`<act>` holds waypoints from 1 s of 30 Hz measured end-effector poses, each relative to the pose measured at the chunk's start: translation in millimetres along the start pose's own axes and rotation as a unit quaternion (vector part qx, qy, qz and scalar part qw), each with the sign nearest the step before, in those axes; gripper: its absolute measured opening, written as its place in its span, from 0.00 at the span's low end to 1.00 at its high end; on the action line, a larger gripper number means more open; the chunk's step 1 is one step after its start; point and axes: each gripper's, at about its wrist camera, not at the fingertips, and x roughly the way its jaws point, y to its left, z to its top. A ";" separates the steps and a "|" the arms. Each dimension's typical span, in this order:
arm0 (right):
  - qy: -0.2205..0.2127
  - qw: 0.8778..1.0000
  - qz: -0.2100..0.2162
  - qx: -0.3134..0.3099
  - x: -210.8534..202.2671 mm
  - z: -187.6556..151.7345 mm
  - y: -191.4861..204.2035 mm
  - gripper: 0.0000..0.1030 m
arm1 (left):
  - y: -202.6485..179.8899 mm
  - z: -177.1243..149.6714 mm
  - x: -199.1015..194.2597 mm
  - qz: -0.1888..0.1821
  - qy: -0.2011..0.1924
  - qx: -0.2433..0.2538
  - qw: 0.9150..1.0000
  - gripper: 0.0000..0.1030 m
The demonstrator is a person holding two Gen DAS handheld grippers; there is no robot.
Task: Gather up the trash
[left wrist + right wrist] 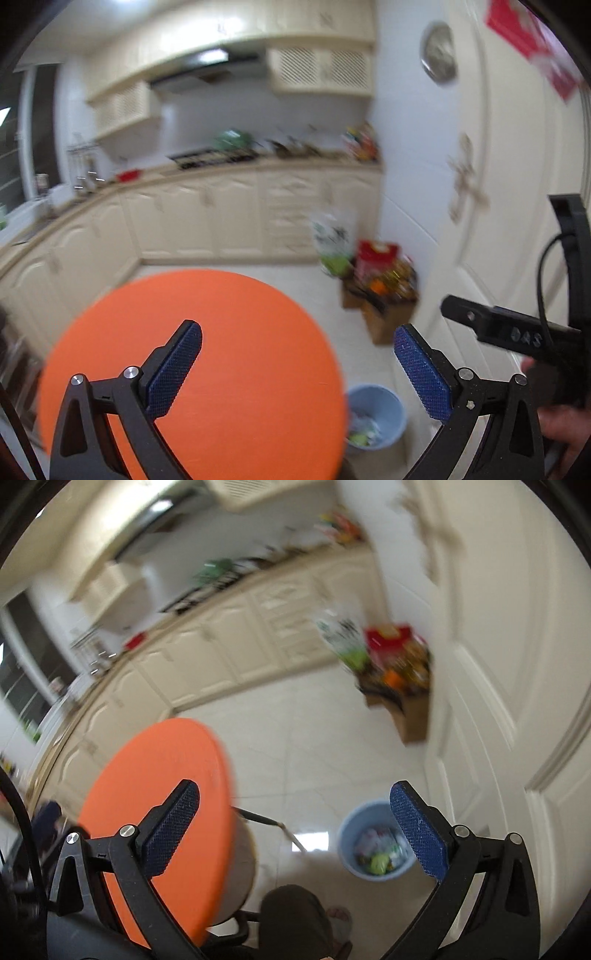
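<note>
Above the round orange tabletop (207,354), left gripper (297,363) and right gripper (294,829) both gape empty; light-blue plastic bin (373,840) already holds trash, so probably scouting for more.

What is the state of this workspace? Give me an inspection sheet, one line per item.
Surface: round orange tabletop, nothing seen on it.
Job's things: blue bin on the floor beside the table, with trash inside.
Clutter: open cardboard box of packages by the door.
Grippers: left gripper open, empty; right gripper open, empty.
Cables: black cable on the right gripper's body.
Surroundings: kitchen with cream cabinets, white door; views blurred.
</note>
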 end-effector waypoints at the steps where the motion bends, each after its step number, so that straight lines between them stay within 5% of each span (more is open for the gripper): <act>1: -0.007 1.000 0.003 -0.012 -4.4 -1.4 15.5 1.00 | 13.3 -1.4 -14.6 0.013 -0.012 -0.008 1.000 0.99; 6: -0.056 0.994 0.031 -0.093 -40.6 -13.9 120.9 1.00 | 51.4 -18.3 -75.7 0.077 -0.061 -0.028 0.995 0.99; 14: -0.100 0.975 0.059 -0.187 -78.7 -43.4 232.1 1.00 | 74.4 -58.4 -141.2 0.165 -0.113 -0.062 0.978 0.99; 21: -0.111 0.965 0.078 -0.224 -91.6 -63.5 279.9 1.00 | 40.7 -116.7 -209.0 0.195 -0.144 -0.098 0.965 0.99; 30: -0.122 0.961 0.075 -0.235 -99.1 -76.1 290.1 1.00 | 32.3 -121.8 -235.3 0.205 -0.131 -0.102 0.965 0.99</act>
